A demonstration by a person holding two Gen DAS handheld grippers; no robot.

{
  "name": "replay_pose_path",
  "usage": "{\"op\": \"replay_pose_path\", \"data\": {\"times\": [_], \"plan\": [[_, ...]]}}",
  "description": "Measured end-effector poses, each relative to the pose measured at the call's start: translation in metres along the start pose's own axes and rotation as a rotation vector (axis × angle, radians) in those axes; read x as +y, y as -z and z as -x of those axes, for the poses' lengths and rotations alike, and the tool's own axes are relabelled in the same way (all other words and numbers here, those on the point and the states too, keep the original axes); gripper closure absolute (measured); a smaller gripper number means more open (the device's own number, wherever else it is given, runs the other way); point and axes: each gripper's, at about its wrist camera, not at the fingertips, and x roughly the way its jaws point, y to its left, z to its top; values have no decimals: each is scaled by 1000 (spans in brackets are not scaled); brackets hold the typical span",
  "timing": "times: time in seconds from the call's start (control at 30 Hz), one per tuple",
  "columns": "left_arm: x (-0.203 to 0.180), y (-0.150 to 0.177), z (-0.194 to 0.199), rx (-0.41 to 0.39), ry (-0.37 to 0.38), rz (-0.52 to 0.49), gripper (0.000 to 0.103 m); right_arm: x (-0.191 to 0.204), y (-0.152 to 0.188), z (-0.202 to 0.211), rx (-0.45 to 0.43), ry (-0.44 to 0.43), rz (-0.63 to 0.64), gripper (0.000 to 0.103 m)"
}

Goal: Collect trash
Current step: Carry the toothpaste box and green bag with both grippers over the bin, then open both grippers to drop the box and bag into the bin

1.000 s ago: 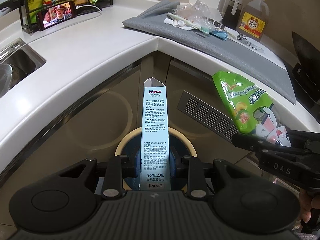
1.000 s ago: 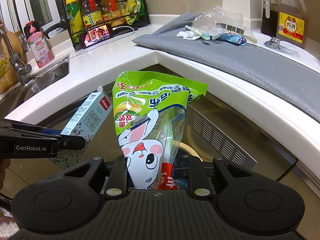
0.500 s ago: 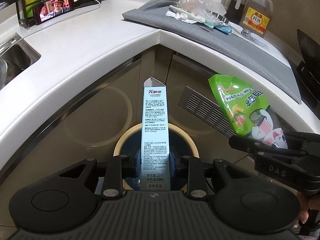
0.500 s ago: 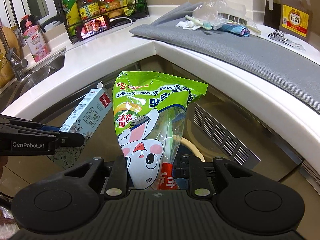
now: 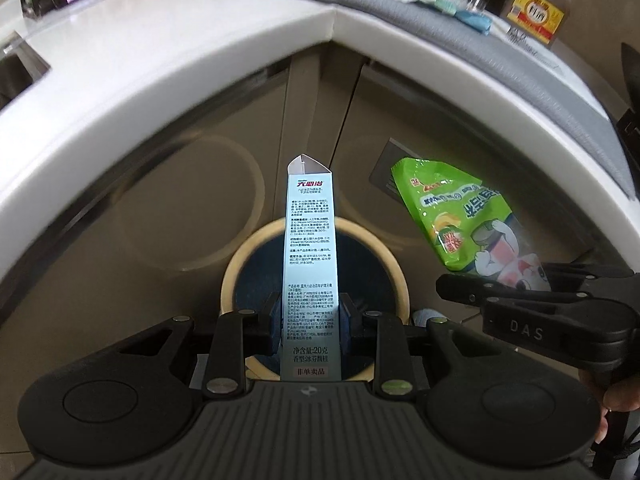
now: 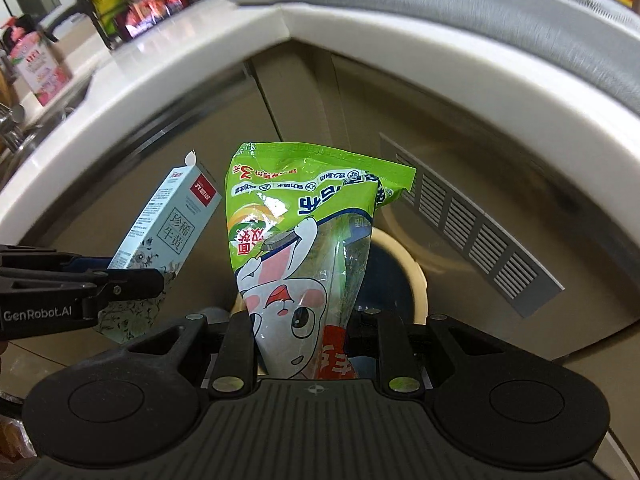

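Pale blue toothpaste box (image 5: 311, 264): tall, narrow, dense print, top flap open, upright w/ its lower end clamped, directly above the round bin (image 5: 236, 276) (cream rim, dark blue inside) on the floor. Green snack bag (image 6: 300, 240): crinkled plastic w/ cartoon rabbit, clear lower part, held upright by its lower end, just right of the box, also over the bin.

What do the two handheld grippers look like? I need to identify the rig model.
Both are matte black plastic. The left gripper has blue pads and a ribbed deck flanked by round discs; its side reads "GenRobot.AI" in white. The right gripper matches, with silver screws; its side reads "DAS".
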Motion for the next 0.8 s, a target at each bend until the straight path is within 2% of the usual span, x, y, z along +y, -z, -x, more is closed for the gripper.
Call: {"op": "replay_pose_path", "data": {"times": [0.3,0.57,0.8], "plan": [[4,-4,-43,88,0,9,72,-1,-4,-40,86,35,22,80],[10,-5,-90,196,-31,36,72,-8,-2,-90,198,61,30,79],[10,-16,-120,260,-31,41,72,-13,-2,-132,278,94,38,79]]}}
